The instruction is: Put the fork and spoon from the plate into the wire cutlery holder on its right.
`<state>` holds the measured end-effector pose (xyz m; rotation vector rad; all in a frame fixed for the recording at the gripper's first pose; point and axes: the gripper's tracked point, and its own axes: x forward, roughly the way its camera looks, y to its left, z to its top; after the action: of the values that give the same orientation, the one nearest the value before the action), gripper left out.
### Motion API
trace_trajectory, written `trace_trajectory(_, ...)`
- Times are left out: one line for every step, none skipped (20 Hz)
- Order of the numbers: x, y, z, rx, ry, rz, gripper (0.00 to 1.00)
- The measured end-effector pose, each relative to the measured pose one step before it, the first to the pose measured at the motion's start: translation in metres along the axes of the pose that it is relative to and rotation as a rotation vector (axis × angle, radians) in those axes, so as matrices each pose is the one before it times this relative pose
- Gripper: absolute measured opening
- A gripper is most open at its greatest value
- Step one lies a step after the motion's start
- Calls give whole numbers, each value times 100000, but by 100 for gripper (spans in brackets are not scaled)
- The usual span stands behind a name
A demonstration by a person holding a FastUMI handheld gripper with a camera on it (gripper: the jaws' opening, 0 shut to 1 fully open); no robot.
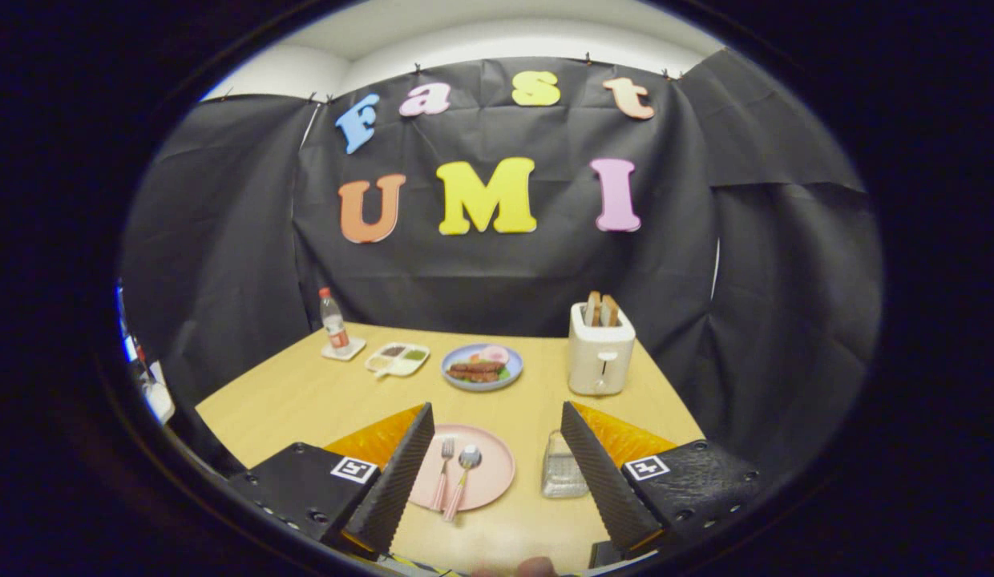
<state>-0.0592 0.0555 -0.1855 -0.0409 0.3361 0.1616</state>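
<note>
- The hand-held gripper (pixel 493 473) hovers above the near edge of the wooden surface (pixel 305 401), its fingers spread wide apart and gripping nothing.
- Between the fingers sits a pink plate (pixel 493 481); the fork (pixel 444 473) and the spoon (pixel 463 479) lie on it side by side, handles pointing back toward the hand-held gripper, nearly touching.
- The wire cutlery holder (pixel 563 469) stands just right of the plate, partly behind the right finger.
- Nothing has been picked up, so I judge the task to be at its start.
- Risk one: the fork and spoon lie so close that closing on one may drag or catch the other.
- Risk two: both are thin and flat on the plate, so the fingers could slip off, or push the plate along.
- Risk three: the holder looks light; a handle bumping its rim could tip it.
- Farther back stand a toaster (pixel 600 353), a blue plate of food (pixel 482 366), a small divided tray (pixel 398 359) and a bottle (pixel 333 320), well clear of the work.
</note>
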Motion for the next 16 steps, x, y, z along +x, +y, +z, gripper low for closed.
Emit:
trace_trajectory(170,415,-2225,-2014,3849,694,96)
trace_trajectory(211,644,-1933,-2067,3249,751,96)
trace_trajectory(170,488,-1851,-2097,2999,672,96)
trace_trajectory(383,647,-1726,-1152,3168,511,96)
trace_trajectory(501,605,-1551,-195,2854,956,96)
trace_trajectory(599,555,-1335,676,2870,516,96)
trace_trajectory(796,354,-1211,788,2923,340,96)
trace_trajectory(836,386,-1009,707,2898,238,96)
trace_trajectory(726,386,-1013,543,2591,160,96)
trace_trajectory(916,63,-750,-153,2667,-333,94)
trace_trajectory(252,127,-818,-171,1711,-975,92)
trace_trajectory(417,-25,-303,-10,1117,-599,84)
trace_trajectory(390,-73,-414,-276,709,-511,81)
trace_trajectory(397,-14,-276,-605,936,-87,78)
trace_trajectory(480,-7,-252,-870,539,-483,75)
trace_trajectory(384,-62,-106,-538,484,-407,71)
